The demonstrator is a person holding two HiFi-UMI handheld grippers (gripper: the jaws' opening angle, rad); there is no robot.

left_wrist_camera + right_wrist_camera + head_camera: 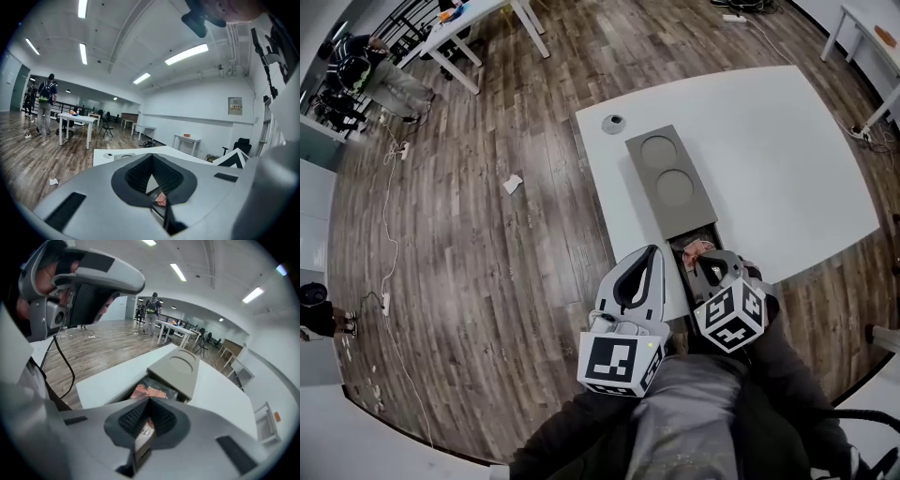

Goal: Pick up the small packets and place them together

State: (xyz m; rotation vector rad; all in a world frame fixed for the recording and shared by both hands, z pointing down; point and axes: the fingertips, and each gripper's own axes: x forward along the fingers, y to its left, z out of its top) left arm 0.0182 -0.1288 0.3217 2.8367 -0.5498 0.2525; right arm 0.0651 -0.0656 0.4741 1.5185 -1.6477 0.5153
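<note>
Left gripper (151,157): nearest, at the near left edge of the tabletop (787,169); fingers together, nothing clamped between them.
Right gripper (149,401): near right, tipped down over the open end of the grey box (670,183); fingers clamped on a small packet (144,431).
Held packet: pinched upright between the right fingers, just short of the open compartment, not set down.
Pink packets (151,392): lying touching one another in the box's open near end.
Far end: box lid with two round recesses; a small round object (612,123) sits beyond it.
Progress: one pick appears made and its placing is still to do; I cannot tell whether other loose packets remain.
</note>
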